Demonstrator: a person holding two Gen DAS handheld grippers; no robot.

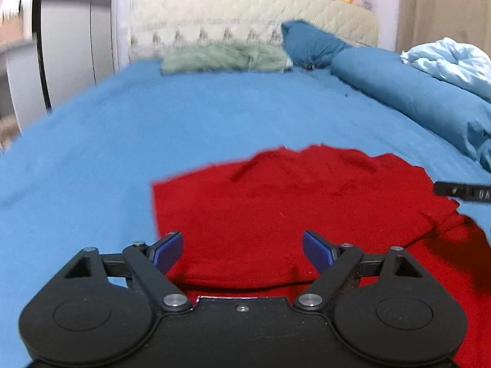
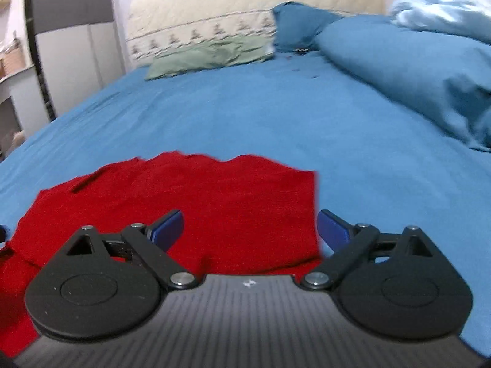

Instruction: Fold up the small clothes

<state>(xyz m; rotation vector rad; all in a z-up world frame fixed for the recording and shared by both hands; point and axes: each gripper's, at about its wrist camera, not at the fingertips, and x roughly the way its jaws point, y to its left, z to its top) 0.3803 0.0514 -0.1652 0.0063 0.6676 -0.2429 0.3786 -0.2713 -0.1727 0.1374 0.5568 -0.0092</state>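
A small red garment (image 1: pixel 291 208) lies spread on the blue bed sheet (image 1: pixel 122 128), with a folded layer along its near part. My left gripper (image 1: pixel 242 250) is open and empty, just above the garment's near left side. My right gripper (image 2: pixel 250 230) is open and empty over the garment (image 2: pixel 199 202), its right finger (image 2: pixel 333 228) at the right edge. A tip of the right gripper shows at the right edge of the left wrist view (image 1: pixel 463 191).
A green pillow (image 1: pixel 224 58) and a dark blue pillow (image 1: pixel 310 44) lie at the headboard (image 1: pixel 245 15). A rolled blue duvet (image 1: pixel 414 98) and a light blue blanket (image 1: pixel 451 61) lie along the right. A wardrobe (image 1: pixel 70 40) stands left of the bed.
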